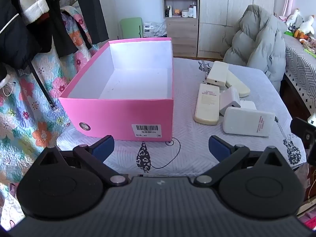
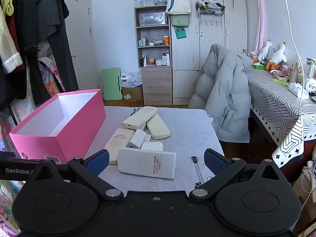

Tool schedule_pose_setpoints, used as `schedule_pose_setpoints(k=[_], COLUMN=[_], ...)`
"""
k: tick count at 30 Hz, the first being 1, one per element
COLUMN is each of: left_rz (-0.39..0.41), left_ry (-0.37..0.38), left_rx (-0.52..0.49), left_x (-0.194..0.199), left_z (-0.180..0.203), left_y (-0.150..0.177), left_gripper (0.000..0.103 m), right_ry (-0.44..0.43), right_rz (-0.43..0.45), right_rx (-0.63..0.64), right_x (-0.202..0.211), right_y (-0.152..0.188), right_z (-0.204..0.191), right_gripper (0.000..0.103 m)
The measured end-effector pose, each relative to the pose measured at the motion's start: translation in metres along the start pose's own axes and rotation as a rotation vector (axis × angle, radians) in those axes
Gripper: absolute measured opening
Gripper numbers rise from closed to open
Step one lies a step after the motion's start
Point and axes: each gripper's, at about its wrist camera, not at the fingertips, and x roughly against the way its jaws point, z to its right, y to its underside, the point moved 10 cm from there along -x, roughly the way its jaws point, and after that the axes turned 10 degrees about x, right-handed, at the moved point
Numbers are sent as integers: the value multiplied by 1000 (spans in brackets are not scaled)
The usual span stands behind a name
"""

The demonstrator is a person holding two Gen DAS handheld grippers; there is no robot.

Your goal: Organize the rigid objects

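Observation:
An open pink box with a white, empty inside stands on the left of the table; it also shows in the right wrist view. To its right lies a pile of several cream and white remote-like blocks, seen too in the right wrist view. The nearest is a white block with red print. My left gripper is open and empty, just in front of the box. My right gripper is open, its fingers either side of the white block, not touching it.
The table has a pale cloth with guitar drawings. A grey puffer jacket hangs over a chair behind it. Clothes on a rack hang at the left. A second table with a patterned cloth stands at the right.

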Motion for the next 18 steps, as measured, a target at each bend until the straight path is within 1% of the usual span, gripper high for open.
schedule_pose_setpoints(k=[5, 6, 8, 12, 15, 18], left_rz=[31, 15, 16, 6, 8, 23], left_ry=[34, 38, 44, 69, 60, 30], left_rx=[25, 26, 16, 32, 45, 37], left_x=[0, -4, -4, -2, -4, -5], left_z=[-1, -2, 2, 0, -4, -8], left_y=[3, 1, -1, -2, -2, -2], left_gripper=[103, 103, 103, 103, 103, 103], right_ry=[0, 0, 0, 1, 3, 3], right_rz=[-5, -5, -6, -8, -10, -13], right_rx=[-2, -2, -1, -3, -4, -5], right_x=[-1, -2, -2, 0, -5, -6], right_y=[1, 1, 1, -2, 3, 5], right_z=[0, 0, 0, -2, 1, 2], right_gripper=[103, 103, 103, 103, 103, 103])
